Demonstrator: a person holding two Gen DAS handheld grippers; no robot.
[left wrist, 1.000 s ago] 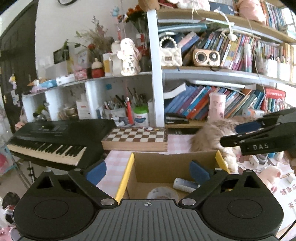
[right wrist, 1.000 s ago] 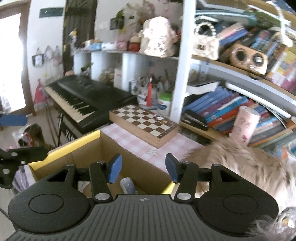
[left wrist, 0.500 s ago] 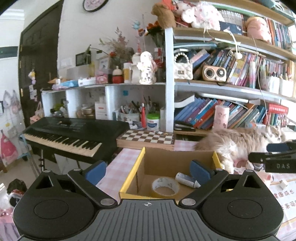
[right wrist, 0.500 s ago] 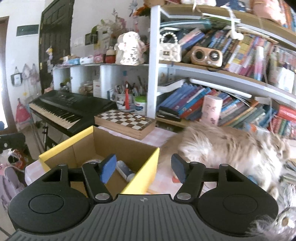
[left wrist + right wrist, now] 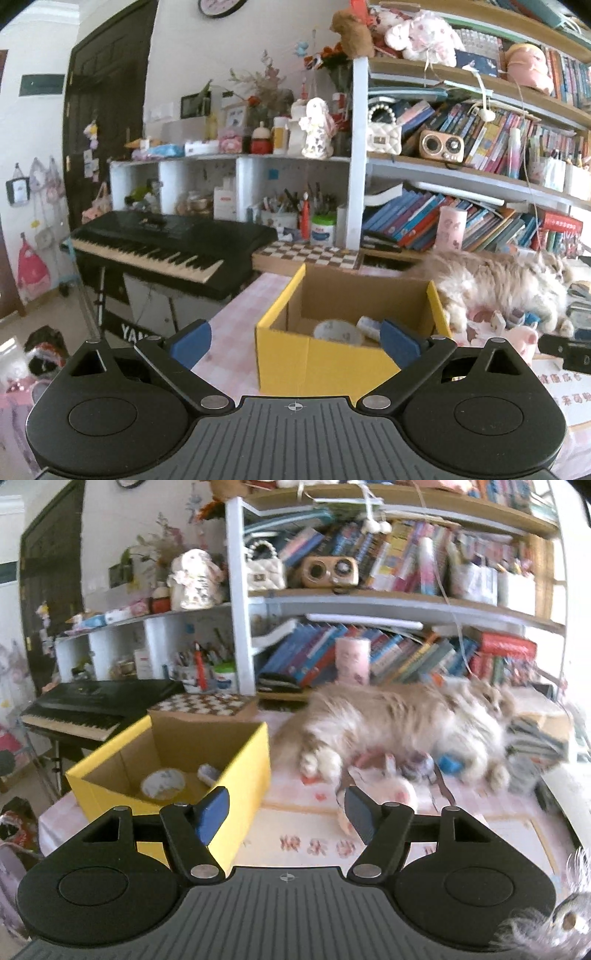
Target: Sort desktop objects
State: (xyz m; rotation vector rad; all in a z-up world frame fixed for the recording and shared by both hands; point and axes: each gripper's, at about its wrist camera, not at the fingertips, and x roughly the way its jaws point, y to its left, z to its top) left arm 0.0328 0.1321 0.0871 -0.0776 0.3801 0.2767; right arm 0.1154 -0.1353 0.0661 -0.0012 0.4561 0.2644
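Hovering w/ both claws released, empty, yellow box upright, tape roll flat inside.

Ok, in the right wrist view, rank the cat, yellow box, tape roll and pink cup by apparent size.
1. cat and yellow box: similar, and the box is nearer, so unranked
2. pink cup
3. tape roll, roughly cup-sized
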